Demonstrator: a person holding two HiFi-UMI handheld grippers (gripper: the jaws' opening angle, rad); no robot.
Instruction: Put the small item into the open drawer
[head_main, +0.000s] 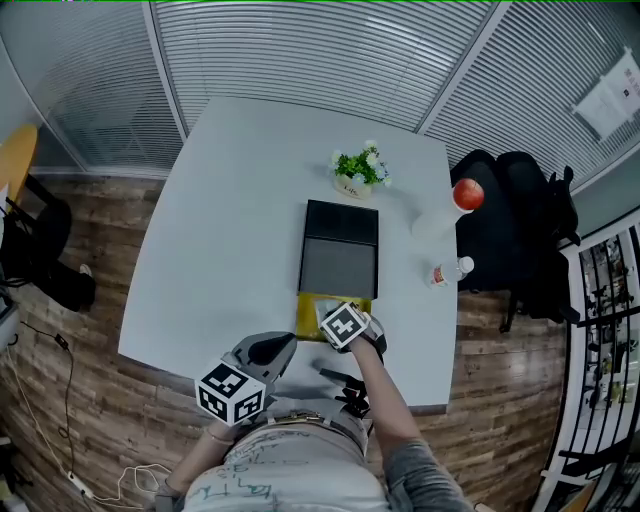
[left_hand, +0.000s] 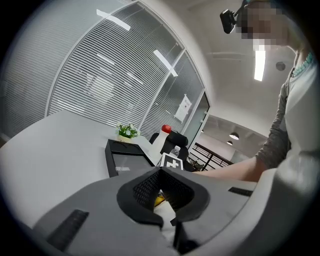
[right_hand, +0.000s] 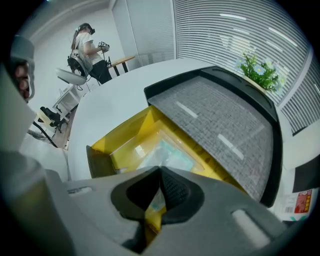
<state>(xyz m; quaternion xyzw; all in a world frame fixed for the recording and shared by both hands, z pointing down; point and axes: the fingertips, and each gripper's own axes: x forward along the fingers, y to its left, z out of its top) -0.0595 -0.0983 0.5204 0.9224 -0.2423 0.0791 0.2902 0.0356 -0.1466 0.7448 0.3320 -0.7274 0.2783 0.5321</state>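
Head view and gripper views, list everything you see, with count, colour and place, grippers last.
table: one, white, under everything
cabinet: one, black with grey top, mid-table
drawer: one, yellow, open at cabinet's near end
packet: one, clear-wrapped pale teal, inside drawer
plant: one, green with white flowers, beyond cabinet
tall bottle: one, white, red cap, right of cabinet
small bottle: one, clear, table's right edge
left gripper: one, grey, jaws together, empty, near edge
right gripper: one, grey, jaws together, over drawer
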